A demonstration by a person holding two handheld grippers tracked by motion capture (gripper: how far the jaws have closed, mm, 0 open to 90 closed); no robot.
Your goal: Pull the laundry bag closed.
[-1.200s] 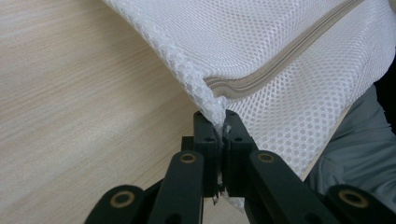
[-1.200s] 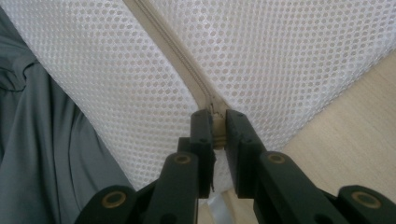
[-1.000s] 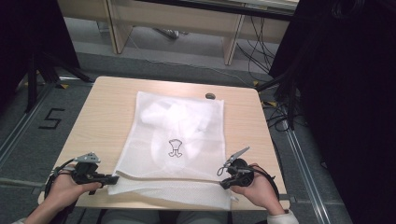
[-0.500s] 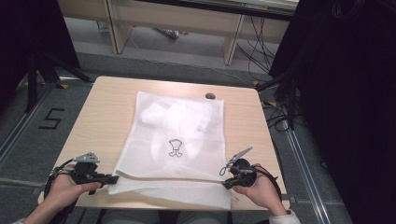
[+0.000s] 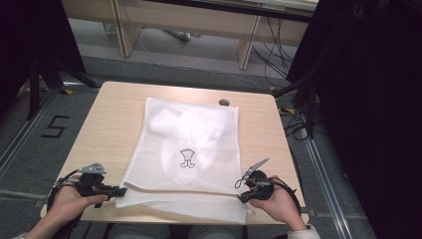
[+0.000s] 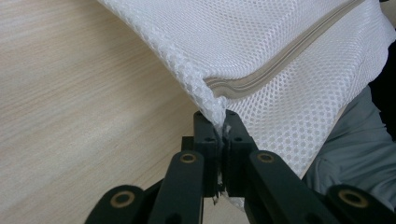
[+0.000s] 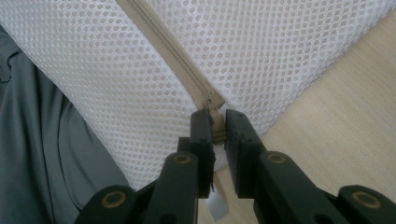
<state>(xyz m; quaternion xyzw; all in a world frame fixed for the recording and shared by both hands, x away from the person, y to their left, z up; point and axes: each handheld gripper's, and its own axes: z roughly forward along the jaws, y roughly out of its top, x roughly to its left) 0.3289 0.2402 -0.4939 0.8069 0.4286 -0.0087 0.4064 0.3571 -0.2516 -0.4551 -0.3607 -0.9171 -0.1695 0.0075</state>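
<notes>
A white mesh laundry bag [image 5: 191, 144] lies flat on the wooden table [image 5: 109, 119], with white cloth inside and a small black figure printed on it. Its beige zipper [image 6: 280, 65] runs along the near edge. My left gripper [image 5: 119, 190] is shut on the bag's near left corner [image 6: 212, 105], the mesh pinched between the jaws. My right gripper [image 5: 242, 193] is shut on the zipper pull [image 7: 214, 116] at the near right end of the zipper [image 7: 163, 44]. A strip of the bag hangs over the table's front edge.
A small dark round object [image 5: 224, 102] lies on the table by the bag's far right corner. The person's grey-clad lap [image 7: 42, 154] shows below the table's front edge. Wooden furniture and cables stand on the floor beyond the table; dark curtains flank both sides.
</notes>
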